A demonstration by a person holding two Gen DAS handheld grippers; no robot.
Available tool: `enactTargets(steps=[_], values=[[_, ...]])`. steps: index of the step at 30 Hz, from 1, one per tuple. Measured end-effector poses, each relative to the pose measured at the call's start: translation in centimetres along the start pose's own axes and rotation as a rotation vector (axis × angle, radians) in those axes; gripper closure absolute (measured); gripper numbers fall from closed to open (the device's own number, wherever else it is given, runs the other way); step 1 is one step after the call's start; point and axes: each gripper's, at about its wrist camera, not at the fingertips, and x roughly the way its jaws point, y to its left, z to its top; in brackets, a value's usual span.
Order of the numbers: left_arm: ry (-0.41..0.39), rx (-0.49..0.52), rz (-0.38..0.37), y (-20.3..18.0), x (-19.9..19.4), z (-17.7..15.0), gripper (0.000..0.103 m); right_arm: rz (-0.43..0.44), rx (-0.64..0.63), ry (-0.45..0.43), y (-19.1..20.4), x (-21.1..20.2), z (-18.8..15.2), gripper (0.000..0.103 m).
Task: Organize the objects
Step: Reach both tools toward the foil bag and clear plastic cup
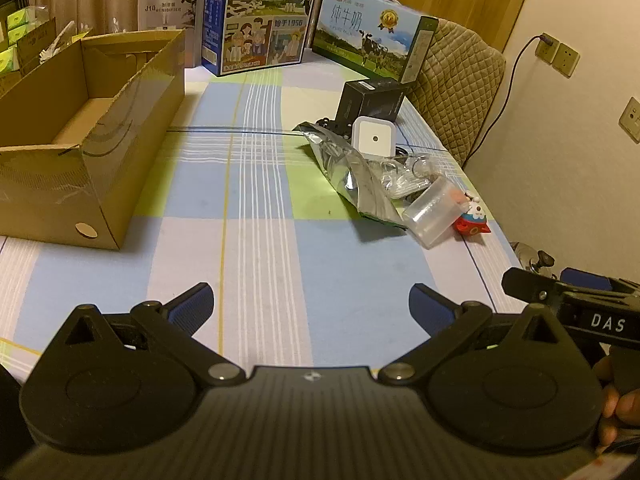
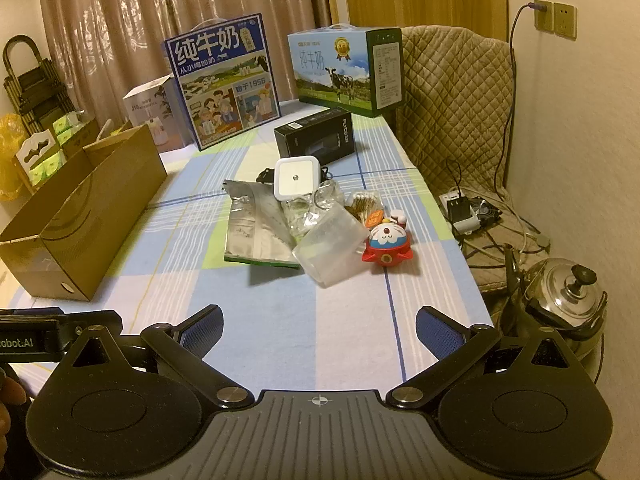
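Since both sets of jaws are spread wide with nothing between them, the step in hand looks like the very first pick, so I'd say choose the easy target first. The left gripper (image 1: 312,304) and right gripper (image 2: 320,320) both hang over the near end of the checked surface (image 1: 256,248), angled down, well short of the clutter. That clutter sits toward the right edge: a crumpled silver foil bag (image 2: 256,232), a clear plastic container (image 2: 332,244) leaning on it, a little red and white cat figurine (image 2: 386,246) just beside the container, a white square plug-in gadget (image 2: 295,178) resting on the bag's far end, and a black box (image 2: 316,136) behind. My guess is everything goes into the open cardboard box (image 1: 92,128) on the left, which looks empty from here. I'd grab the figurine or the container with the right one, since they're nearest and stand free of the pile. The container looks smooth and rounded, so squeeze across its short side. The foil bag is floppy and partly pinned under stuff; leave it until what's on top is gone, or things will slide.
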Motion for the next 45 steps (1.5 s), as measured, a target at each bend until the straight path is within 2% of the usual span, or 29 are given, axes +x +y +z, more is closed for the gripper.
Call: enactTargets(steps=[10, 16, 23, 26, 32, 37, 39, 41, 45], values=[[-0.005, 0.023, 0.005, -0.1, 0.3, 0.3, 0.001, 0.009, 0.009, 0.005, -0.1, 0.2, 0.0, 0.002], [0.005, 0.046, 0.015, 0.1, 1.2, 1.5, 0.001, 0.05, -0.021, 0.017, 0.2, 0.2, 1.3, 0.002], [-0.001, 0.073, 0.037, 0.7, 2.5, 3.9, 0.001, 0.017, -0.271, -0.015, 1.6, 1.8, 3.4, 0.002], [-0.012, 0.088, 0.042, 0.8, 3.3, 4.9, 0.001, 0.01, -0.363, 0.003, 1.7, 3.5, 3.7, 0.002], [0.015, 0.107, 0.025, 0.9, 5.5, 6.5, 0.001, 0.013, -0.457, 0.027, 1.5, 6.7, 4.6, 0.003], [0.036, 0.105, 0.022, 1.1, 7.3, 7.5, 0.001, -0.032, -0.63, 0.043, 2.4, 9.9, 4.1, 0.003], [0.043, 0.104, 0.011, 1.3, 8.1, 7.8, 0.001, -0.037, -0.662, 0.076, 2.6, 11.3, 4.0, 0.006], [0.049, 0.096, 0.005, 1.4, 8.9, 8.1, 0.001, -0.041, -0.674, 0.099, 2.6, 12.5, 4.1, 0.016], [0.058, 0.075, -0.006, 1.7, 10.2, 8.6, 0.001, -0.073, -0.725, 0.126, 2.8, 14.7, 4.3, 0.017]])
